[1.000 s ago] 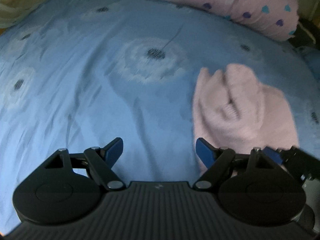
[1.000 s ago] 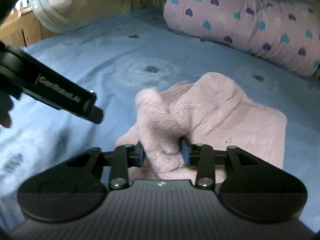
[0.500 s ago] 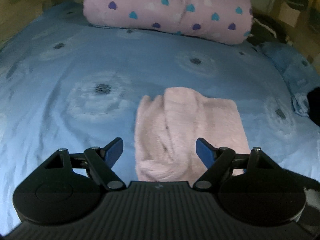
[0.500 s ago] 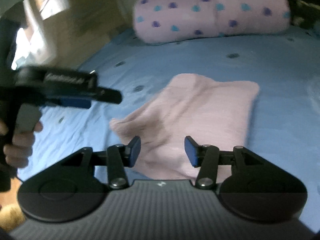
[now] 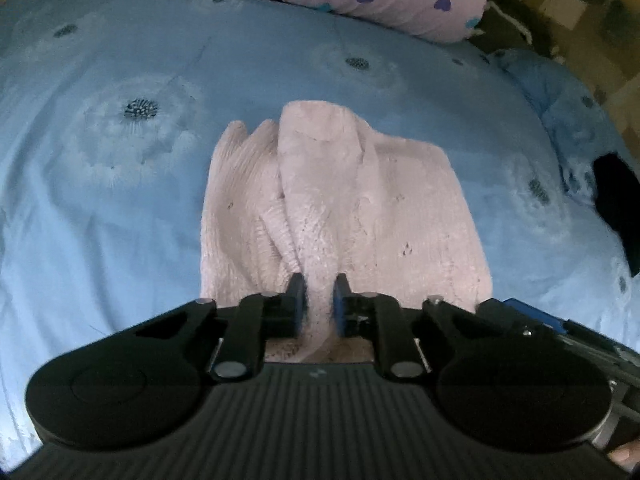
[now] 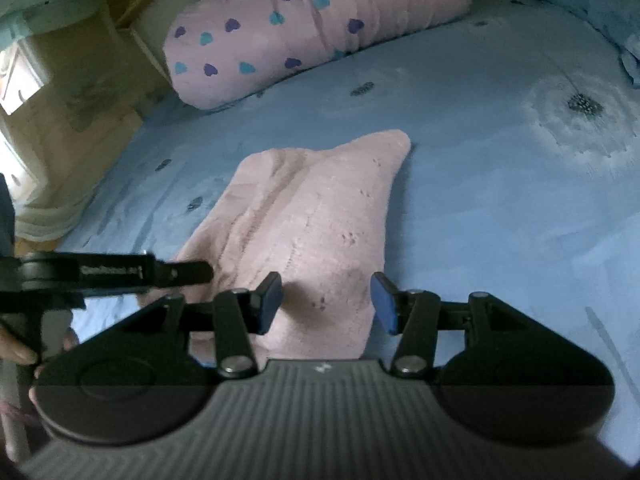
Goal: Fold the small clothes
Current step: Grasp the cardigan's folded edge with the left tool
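Your left tool (image 5: 316,300) has just closed on a raised fold of the pink knit garment (image 5: 384,208) lying on the blue bed (image 5: 100,208), while your right tool (image 6: 326,302) hovers open above its near edge.

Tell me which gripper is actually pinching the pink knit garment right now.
The left gripper: its blue pads are closed on a fold of the pink garment. The right gripper hangs open above it.
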The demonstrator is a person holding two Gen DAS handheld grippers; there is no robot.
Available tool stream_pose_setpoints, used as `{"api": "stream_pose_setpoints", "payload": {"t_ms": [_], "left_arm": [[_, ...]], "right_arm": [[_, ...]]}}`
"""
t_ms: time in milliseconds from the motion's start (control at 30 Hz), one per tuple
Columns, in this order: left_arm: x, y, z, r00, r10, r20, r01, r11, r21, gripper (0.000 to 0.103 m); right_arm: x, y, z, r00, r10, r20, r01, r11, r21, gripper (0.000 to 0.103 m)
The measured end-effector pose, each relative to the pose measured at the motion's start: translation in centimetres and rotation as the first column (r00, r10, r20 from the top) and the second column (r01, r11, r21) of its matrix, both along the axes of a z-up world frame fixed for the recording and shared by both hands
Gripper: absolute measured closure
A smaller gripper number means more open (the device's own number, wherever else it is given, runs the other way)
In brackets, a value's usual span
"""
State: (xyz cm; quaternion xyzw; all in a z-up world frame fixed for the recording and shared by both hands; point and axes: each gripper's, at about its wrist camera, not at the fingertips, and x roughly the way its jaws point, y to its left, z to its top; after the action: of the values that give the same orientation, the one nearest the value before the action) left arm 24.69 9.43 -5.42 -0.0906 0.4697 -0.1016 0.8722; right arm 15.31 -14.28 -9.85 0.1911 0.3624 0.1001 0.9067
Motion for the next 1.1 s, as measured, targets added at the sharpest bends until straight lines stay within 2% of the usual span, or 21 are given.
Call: {"api": "stream_pose_setpoints", "payload": {"t_ms": [200,267,367,500,600,733,867,1033,1067,1100], "left_arm": [[-1.9,4.0,2.2,0.991,0.109,0.082,-0.103,0.992,-0.074,0.091],[-2.7,5.1,1.8,0.988,0.14,0.064,-0.135,0.988,-0.073,0.091],[-3.2,6.3,-0.7,0.984,0.176,-0.001,-0.176,0.984,-0.033,0.092],[-3.3,7.4,-2.9,0.968,0.246,-0.045,-0.242,0.966,0.092,0.095],[-3.7,9.1,-3.0,0.959,0.276,-0.069,-0.274,0.961,0.04,0.095],[-3.3,9.5,-0.6,0.964,0.266,0.004,-0.266,0.964,0.0,0.094],[-1.1,8.5,1.1,0.979,0.193,0.067,-0.191,0.981,-0.031,0.093],[2.2,6.1,1.2,0.991,0.124,0.055,-0.122,0.992,-0.046,0.093],[3.2,5.6,0.9,0.991,0.123,0.044,-0.12,0.991,-0.051,0.091],[4.1,5.2,0.6,0.992,0.121,0.033,-0.118,0.991,-0.058,0.081]], "right_arm": [[0.8,-0.5,0.0,0.998,-0.058,-0.026,0.058,0.998,0.007,0.05],[1.1,-0.4,0.1,0.998,-0.063,-0.026,0.064,0.998,0.021,0.05],[1.5,0.8,-0.1,0.999,-0.017,-0.031,0.018,1.0,0.009,0.05],[2.1,2.8,-1.0,0.998,0.039,-0.055,-0.041,0.999,-0.029,0.05],[2.3,3.4,-0.9,0.997,0.046,-0.056,-0.049,0.997,-0.058,0.05],[2.6,2.5,-0.6,0.997,0.053,-0.053,-0.055,0.998,-0.035,0.05],[2.5,1.4,0.1,1.0,0.01,-0.025,-0.01,1.0,-0.01,0.05],[3.2,0.9,0.7,1.0,-0.009,-0.011,0.009,1.0,-0.022,0.05],[3.3,0.9,0.7,1.0,-0.01,-0.009,0.009,1.0,-0.027,0.05],[3.5,0.9,0.7,1.0,-0.009,-0.008,0.009,0.999,-0.035,0.05]]}}
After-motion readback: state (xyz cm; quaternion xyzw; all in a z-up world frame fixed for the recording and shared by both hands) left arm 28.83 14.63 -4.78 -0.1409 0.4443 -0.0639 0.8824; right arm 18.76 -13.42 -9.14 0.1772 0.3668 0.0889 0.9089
